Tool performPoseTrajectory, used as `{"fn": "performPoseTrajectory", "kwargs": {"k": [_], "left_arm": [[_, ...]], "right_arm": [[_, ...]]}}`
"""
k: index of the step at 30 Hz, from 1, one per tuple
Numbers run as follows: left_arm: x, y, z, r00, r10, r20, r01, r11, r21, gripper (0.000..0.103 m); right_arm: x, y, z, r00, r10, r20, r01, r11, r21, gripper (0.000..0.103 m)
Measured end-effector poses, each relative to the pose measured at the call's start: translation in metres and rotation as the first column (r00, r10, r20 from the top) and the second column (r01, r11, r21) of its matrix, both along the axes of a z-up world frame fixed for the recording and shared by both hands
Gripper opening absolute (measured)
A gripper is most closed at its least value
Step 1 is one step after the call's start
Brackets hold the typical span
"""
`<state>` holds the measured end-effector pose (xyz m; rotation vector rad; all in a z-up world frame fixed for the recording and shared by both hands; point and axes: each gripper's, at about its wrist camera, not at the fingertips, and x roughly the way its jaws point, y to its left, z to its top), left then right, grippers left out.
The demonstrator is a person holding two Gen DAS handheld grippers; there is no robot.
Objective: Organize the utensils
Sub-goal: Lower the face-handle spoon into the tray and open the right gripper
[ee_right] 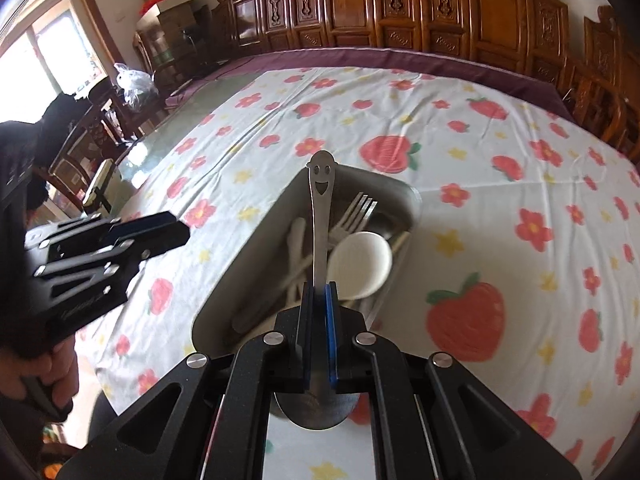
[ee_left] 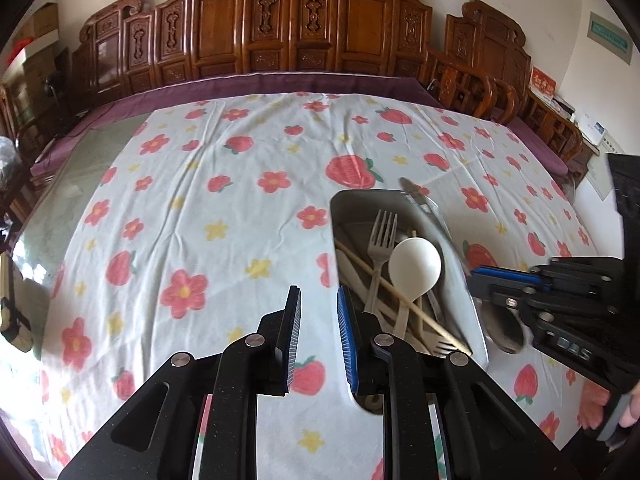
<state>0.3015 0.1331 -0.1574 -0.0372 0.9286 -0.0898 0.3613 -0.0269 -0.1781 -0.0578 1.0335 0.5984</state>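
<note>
A grey metal tray (ee_left: 476,328) (ee_right: 248,248) on the strawberry-print cloth holds a white spoon (ee_left: 414,268) (ee_right: 360,264), metal forks (ee_left: 382,236) (ee_right: 356,212), chopsticks (ee_left: 360,262) and pale plastic cutlery. My right gripper (ee_right: 320,288) (ee_left: 480,278) is shut on a steel spoon with a smiley-face handle (ee_right: 320,208) (ee_left: 424,204), held over the tray with the handle pointing away and the bowl near the camera. My left gripper (ee_left: 318,300) (ee_right: 176,232) is open and empty, just left of the tray's near end.
The flowered cloth (ee_left: 208,208) covers a glass-topped table with a purple border (ee_left: 280,84). Carved wooden chairs (ee_left: 280,32) line the far side. Boxes and a plastic bag (ee_right: 134,82) stand at the far left.
</note>
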Motion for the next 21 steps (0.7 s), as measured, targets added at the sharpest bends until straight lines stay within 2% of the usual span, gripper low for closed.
{"fn": "performPoseTrajectory", "kwargs": {"k": [11, 21], "left_arm": [[-0.006, 0.016, 0.003, 1.0, 0.024, 0.009, -0.023, 1.0, -0.012, 0.018], [-0.009, 0.018, 0.002, 1.0, 0.025, 0.008, -0.024, 1.0, -0.013, 0.018]], "right_arm": [[0.029, 0.029, -0.026, 0.997, -0.026, -0.07, 0.026, 1.0, -0.001, 0.007], [0.041, 0.03, -0.044, 0.992, -0.05, -0.117, 0.049, 0.999, -0.012, 0.007]]}}
